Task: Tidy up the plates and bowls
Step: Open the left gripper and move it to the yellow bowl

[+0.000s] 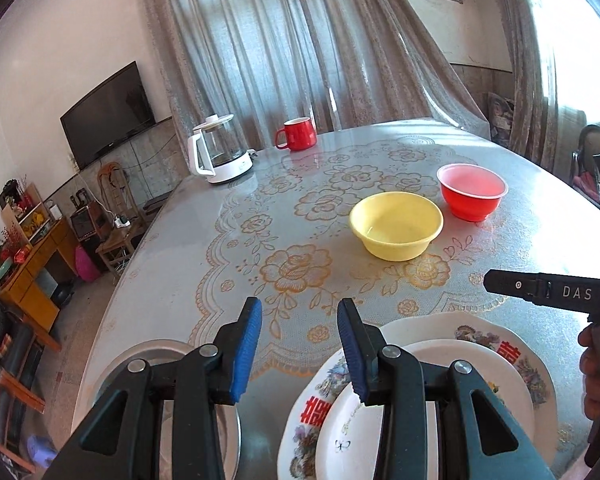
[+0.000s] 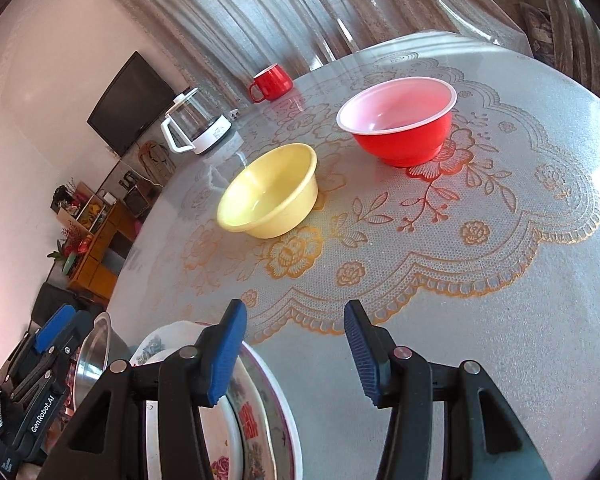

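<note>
Both grippers empty: left gripper (image 1: 299, 346) and right gripper (image 2: 296, 354) jaws apart above stacked plates (image 1: 500, 354). Yellow bowl (image 2: 269, 192) and red bowl (image 2: 398, 120) sit mid-table (near, not touching). We suggest gripping a rim squarely, then nesting.

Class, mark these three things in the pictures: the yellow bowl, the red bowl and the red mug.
Yellow bowl (image 1: 396, 226): left wrist view, on its inner wall.
Red bowl (image 2: 400, 142): right wrist view, on its red outer wall.
Red mug (image 1: 299, 134): left wrist view, on its outer side.
</note>
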`<state>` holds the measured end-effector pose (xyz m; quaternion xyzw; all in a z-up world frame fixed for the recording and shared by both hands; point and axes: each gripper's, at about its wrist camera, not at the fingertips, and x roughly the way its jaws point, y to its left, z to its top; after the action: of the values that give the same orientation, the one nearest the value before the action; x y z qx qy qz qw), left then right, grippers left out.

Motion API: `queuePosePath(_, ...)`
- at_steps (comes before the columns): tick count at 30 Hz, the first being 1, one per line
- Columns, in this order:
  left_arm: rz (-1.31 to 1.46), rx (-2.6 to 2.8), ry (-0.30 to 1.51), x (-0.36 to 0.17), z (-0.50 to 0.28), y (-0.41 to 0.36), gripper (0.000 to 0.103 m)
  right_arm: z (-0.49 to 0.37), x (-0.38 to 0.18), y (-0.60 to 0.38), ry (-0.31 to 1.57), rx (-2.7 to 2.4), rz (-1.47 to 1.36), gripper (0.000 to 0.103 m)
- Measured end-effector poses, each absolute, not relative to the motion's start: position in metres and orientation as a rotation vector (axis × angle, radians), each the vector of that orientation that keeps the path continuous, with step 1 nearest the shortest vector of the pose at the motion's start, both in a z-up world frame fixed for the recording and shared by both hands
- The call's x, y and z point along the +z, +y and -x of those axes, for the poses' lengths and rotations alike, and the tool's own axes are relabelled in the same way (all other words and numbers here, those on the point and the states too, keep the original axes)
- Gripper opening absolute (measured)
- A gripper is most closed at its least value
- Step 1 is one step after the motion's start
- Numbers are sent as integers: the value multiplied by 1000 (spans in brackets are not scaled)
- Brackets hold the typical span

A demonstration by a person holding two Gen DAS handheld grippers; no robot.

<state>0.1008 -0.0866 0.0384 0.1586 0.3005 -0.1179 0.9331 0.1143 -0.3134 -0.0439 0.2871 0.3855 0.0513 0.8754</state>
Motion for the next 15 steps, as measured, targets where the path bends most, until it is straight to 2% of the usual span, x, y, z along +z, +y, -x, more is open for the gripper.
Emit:
queuePosePath(7,-321,-294,716,27,-131,-107,46,-128,-48,-326,804,104,-618,51)
queuePosePath(15,-75,-345,938,18,-196,-103,45,-158,-47,-332,799,116,-631,51)
